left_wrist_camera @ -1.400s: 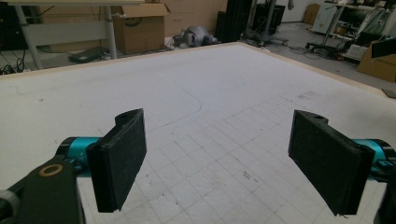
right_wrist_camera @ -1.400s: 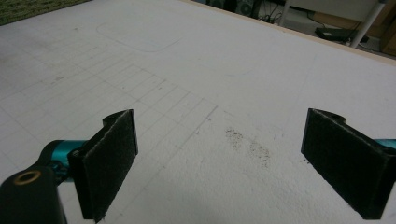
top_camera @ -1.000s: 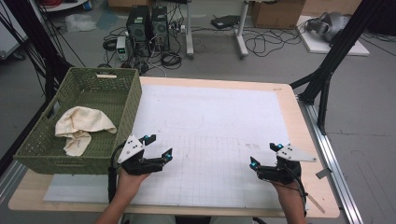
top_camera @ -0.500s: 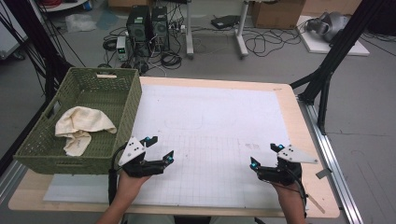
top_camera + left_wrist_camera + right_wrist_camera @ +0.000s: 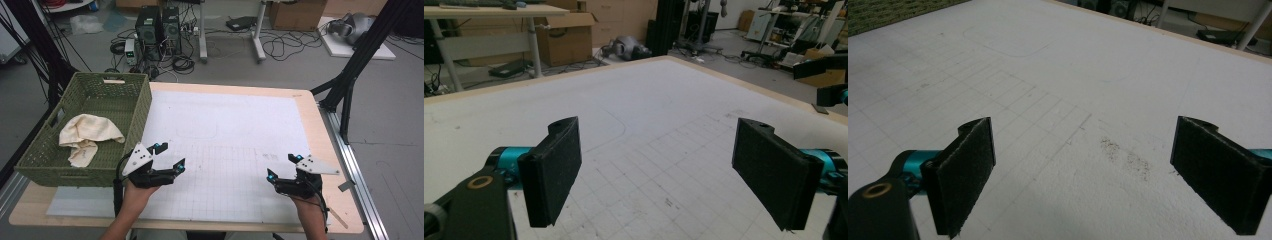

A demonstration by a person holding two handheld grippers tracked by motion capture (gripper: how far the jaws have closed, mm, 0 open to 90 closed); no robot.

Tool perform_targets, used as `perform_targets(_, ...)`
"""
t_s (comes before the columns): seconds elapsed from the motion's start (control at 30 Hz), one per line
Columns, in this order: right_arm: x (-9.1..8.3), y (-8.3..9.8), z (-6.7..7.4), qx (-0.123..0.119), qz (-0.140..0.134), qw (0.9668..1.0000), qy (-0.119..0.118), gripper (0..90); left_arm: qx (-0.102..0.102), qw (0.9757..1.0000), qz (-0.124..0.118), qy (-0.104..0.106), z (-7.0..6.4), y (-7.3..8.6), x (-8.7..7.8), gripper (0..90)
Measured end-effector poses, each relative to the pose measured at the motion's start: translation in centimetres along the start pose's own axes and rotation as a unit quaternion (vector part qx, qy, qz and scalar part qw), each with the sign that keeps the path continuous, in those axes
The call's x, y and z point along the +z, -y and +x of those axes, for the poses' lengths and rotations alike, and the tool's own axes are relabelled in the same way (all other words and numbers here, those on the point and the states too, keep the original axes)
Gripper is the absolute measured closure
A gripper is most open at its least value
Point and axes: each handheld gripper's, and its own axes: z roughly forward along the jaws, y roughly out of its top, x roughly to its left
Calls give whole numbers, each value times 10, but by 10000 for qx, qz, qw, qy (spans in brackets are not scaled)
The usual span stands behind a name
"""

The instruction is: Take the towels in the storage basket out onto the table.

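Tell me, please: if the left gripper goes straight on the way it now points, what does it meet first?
Probably nothing soon: the left gripper, jaws open and empty, points across the bare white mat; the table's far edge comes next.

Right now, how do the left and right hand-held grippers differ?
The left hand-held gripper sits close beside the green basket, which holds a cream cloth; the right hand-held gripper sits near the table's right edge, away from the basket. The left's grey plate is tilted up; the right's lies flatter. Both have jaws open and empty above the white mat.
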Motion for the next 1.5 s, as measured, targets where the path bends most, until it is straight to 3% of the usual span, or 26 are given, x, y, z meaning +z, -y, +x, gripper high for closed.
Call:
perform_targets(0.37, 1, -2, 2, -18, 14, 10000, 29, 101, -21, 10000, -84, -9, 3, -27, -8, 201)
perform_targets(0.67, 0, -1, 2, 1, 39, 10000, 67, 101, -66, 9990, -450, 16, 21, -60, -29, 200)
perform_targets(1.03, 1, 0, 1, 8, 56, 10000, 63, 101, -89, 9978, -539, -377, 75, -95, -65, 197)
perform_targets(1.33, 2, 0, 2, 22, 93, 9999, 82, 101, -179, 9961, -493, -708, 109, -104, -83, 196)
perform_targets(1.4, 2, 0, 2, 17, 78, 9999, 78, 101, -266, 9951, -353, -888, 127, -101, -87, 192)
perform_targets(1.43, 2, 0, 2, 17, 78, 9999, 78, 101, -266, 9951, -353, -888, 127, -101, -87, 193)
perform_targets(1.5, 2, 1, 2, 29, 107, 9999, 74, 101, -382, 9934, -35, -1085, 149, -96, -88, 193)
